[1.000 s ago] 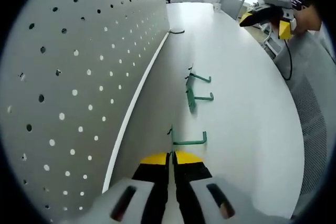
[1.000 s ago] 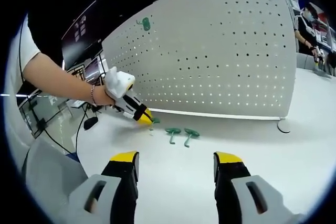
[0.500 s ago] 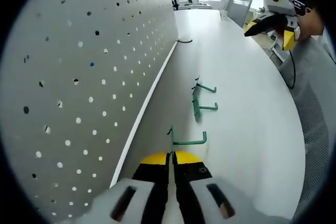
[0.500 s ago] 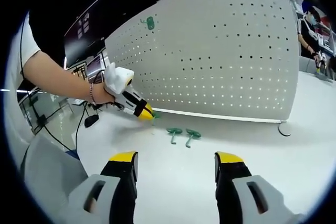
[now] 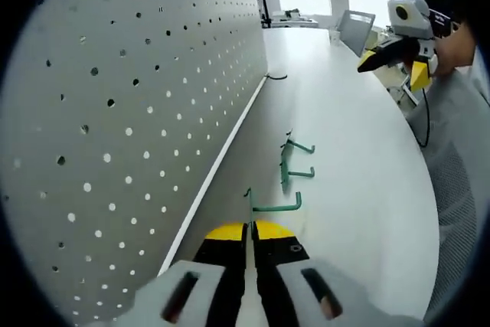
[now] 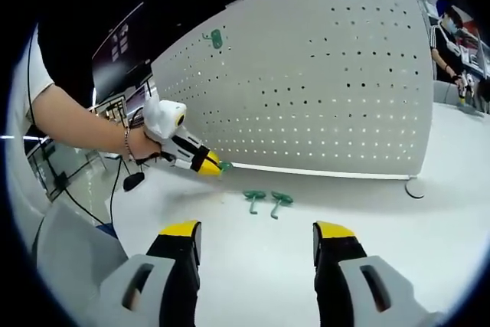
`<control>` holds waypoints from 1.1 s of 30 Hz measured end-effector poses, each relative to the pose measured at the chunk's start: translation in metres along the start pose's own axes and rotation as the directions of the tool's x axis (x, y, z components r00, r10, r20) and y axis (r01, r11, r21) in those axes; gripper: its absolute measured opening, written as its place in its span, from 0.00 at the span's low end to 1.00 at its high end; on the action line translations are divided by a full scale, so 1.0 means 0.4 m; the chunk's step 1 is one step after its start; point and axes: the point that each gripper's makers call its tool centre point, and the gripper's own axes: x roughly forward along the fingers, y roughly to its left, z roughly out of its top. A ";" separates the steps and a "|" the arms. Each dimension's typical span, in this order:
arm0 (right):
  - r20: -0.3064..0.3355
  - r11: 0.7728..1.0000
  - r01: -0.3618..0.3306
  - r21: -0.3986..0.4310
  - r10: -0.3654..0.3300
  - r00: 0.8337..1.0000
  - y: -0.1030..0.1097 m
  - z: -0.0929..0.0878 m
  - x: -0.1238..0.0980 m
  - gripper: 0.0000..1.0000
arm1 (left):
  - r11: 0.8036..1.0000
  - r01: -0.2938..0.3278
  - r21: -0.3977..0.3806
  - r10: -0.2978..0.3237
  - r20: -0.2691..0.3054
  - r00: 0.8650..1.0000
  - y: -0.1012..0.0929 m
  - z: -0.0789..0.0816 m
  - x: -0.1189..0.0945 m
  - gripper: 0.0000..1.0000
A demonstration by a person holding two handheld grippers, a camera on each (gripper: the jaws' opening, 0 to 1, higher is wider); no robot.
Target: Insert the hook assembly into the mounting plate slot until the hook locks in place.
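- The left claw (image 5: pixel 250 229), with yellow-tipped black jaws pressed together, has hold of a green wire hook with a short upright back bar (image 5: pixel 272 205). The hook juts forward from the jaw tips, its bent end pointing away from the board.
- In the right gripper view, the left claw (image 6: pixel 212 165) is lifted just off the white tabletop (image 6: pixel 321 212), near the foot of a tall, white, perforated metal pegboard panel (image 6: pixel 321 82). Its nose aims at the lower rows of holes, probably to line up the hook's back bar with a hole.
- A person's hand (image 6: pixel 142 143) grips the left claw's white handle, with the forearm reaching in from the left of that view and the wrist angled down towards the board.
- Two more green wire hooks (image 5: pixel 295 160) lie side by side on the tabletop, near the board's base rail and further along from the held hook. They appear to be spares awaiting their turn.
- One small green hook (image 6: pixel 214 37) already hangs high on the board, near its upper left corner.
- The right claw (image 6: pixel 256 246) stands wide open and empty. It is well back from the board, above the tabletop's near edge, likely kept clear so everything stays in view.
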 end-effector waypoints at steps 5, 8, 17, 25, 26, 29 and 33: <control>0.002 1.000 -0.003 -0.002 0.003 1.000 0.003 0.003 0.000 0.57 | 1.000 -0.015 -0.022 0.015 0.032 0.999 -0.006 0.014 -0.013 0.03; 0.004 1.000 -0.003 -0.005 0.003 1.000 0.004 0.004 -0.001 0.57 | 1.000 -0.014 -0.019 0.015 0.046 0.999 -0.012 0.020 -0.016 0.03; 0.017 1.000 -0.006 -0.006 0.006 1.000 0.006 0.013 -0.004 0.57 | 0.999 -0.026 -0.047 0.030 0.085 0.996 -0.022 0.041 -0.031 0.02; 0.029 1.000 -0.011 -0.004 0.011 1.000 0.010 0.022 -0.008 0.57 | 0.995 -0.046 -0.086 0.058 0.144 0.988 -0.033 0.089 -0.054 0.03; 0.030 1.000 -0.013 -0.004 0.013 0.999 0.012 0.023 -0.008 0.57 | 0.995 -0.048 -0.089 0.061 0.151 0.987 -0.035 0.095 -0.057 0.03; 0.032 1.000 -0.015 -0.004 0.015 0.999 0.013 0.023 -0.008 0.57 | 0.993 -0.053 -0.105 0.071 0.173 0.982 -0.038 0.109 -0.063 0.03; 0.035 1.000 -0.016 -0.005 0.016 0.999 0.014 0.026 -0.009 0.57 | 0.993 -0.056 -0.103 0.074 0.189 0.979 -0.047 0.116 -0.068 0.03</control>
